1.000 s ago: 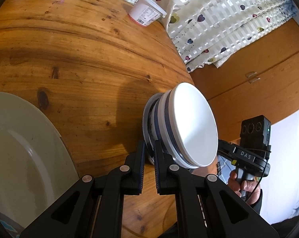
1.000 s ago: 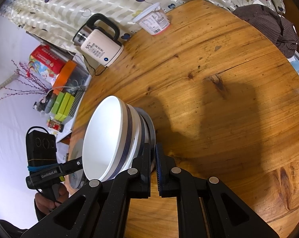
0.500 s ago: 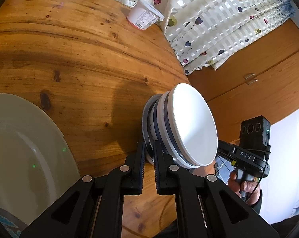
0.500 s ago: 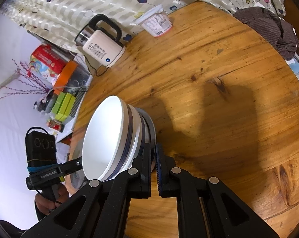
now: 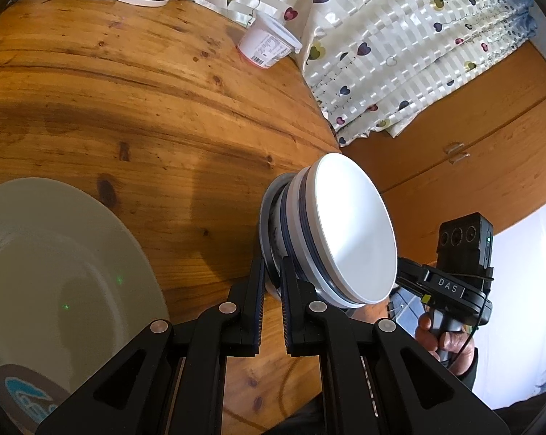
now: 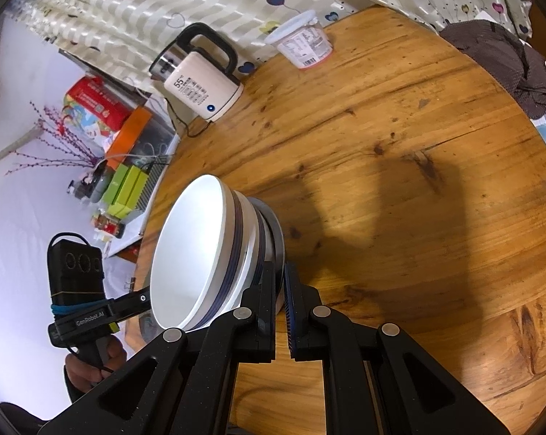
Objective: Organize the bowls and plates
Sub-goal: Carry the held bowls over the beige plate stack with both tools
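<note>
We hold a stack of bowls (image 5: 345, 232) up over the bench (image 5: 146, 108) with both tools at once, the stack tipped on its side. Nearest in the left wrist view, our left tool (image 5: 272, 279) has its jaws drawn in tight on the dark rim of the plate at the bottom of the stack, the white inside of the top bowl facing right. In the right wrist view our right tool (image 6: 280, 282) is likewise pinched down on that same rim from the opposite side, with the stack (image 6: 207, 261) leaning away to the left. Each view catches the other tool's handle beyond the stack, gripped by a hand (image 5: 443, 337) with a dark sleeve.

To the near left of the left tool a large pale plate (image 5: 55, 272) lies flat on the bench, a brown and blue mark at its near edge; it sits well apart from the lifted stack.

Farther off, a white yoghurt tub (image 6: 303, 45) stands near the far edge of the round bench, and left of it a white electric kettle (image 6: 200, 83) with a black handle. A dark cloth (image 6: 505, 61) is bunched at the far right edge. Beyond the bench hangs a pale curtain (image 5: 400, 36) printed with hearts
</note>
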`<state>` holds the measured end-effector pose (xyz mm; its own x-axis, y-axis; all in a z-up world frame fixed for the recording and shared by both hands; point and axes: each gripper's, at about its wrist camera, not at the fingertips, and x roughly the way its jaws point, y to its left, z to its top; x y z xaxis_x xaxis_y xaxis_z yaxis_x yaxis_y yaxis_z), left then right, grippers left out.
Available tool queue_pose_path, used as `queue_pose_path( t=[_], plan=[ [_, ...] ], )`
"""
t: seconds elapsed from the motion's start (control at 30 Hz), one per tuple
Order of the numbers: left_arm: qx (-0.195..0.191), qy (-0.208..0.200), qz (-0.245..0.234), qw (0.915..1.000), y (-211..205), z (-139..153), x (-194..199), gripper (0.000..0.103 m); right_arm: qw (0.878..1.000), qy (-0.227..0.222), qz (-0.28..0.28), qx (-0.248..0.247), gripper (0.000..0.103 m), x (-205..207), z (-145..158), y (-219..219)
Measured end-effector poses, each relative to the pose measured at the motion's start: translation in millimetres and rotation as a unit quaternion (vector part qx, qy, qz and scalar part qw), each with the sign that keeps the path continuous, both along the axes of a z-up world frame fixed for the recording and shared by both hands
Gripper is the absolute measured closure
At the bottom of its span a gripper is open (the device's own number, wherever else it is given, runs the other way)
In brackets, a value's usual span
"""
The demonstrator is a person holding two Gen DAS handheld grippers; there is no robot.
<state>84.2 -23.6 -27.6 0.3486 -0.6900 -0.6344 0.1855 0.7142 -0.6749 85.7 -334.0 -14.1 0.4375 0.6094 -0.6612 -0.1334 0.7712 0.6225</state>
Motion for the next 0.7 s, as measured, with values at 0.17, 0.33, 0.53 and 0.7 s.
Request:
queue_pose_path(
  t=[0.17,0.33,0.53,0.7],
  plan=[
    [0.003,-0.006,0.010,0.9999,10,5,-5,0.096,1.000,-0.004,0.010,-0.001,0.096,2,5,11],
    [0.004,-0.010,0.021,0.9997,21,10,-8,0.096,1.000,-0.007,0.021,-0.002,0.096,7,11,25],
    [0.007,-0.016,0.035,0.9992,33,17,-14,0.096,0.999,-0.009,0.033,-0.003,0.096,10,15,41],
    [0.008,-0.022,0.046,0.9987,46,21,-22,0.096,0.999,-0.012,0.043,-0.004,0.096,11,20,53]
  ],
)
